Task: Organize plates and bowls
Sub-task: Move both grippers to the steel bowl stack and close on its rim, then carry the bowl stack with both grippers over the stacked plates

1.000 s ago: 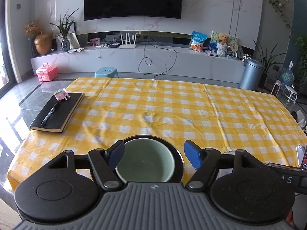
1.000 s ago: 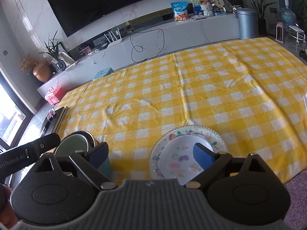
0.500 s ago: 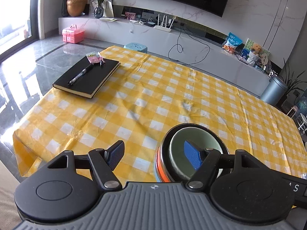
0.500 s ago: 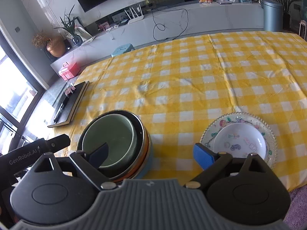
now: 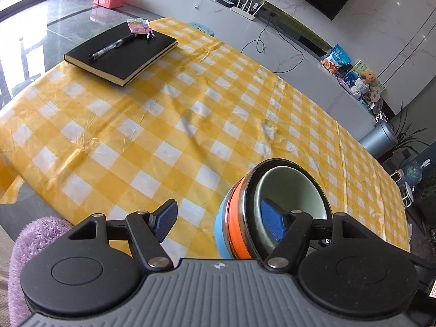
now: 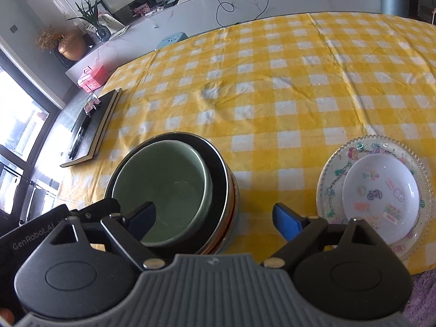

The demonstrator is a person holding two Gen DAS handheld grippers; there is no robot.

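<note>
Closing both jaws, nothing pinched yet: left gripper [image 5: 219, 218] and right gripper [image 6: 215, 219] now straddling opposite rims of bowl stack [image 6: 174, 190], earlier centred; plates [image 6: 378, 190] at three o'clock.

A yellow-and-white checked tablecloth [image 6: 272, 87] covers the table. The pale green ceramic bowl [image 6: 169, 179] nests inside a black-rimmed bowl [image 6: 218, 169], with orange and light blue bowls beneath. A clear beaded glass plate [image 6: 335, 163] carries a white dish with colourful stickers [image 6: 378, 190]. A black notebook [image 5: 120, 49] holds a black pen [image 5: 111, 47].
</note>
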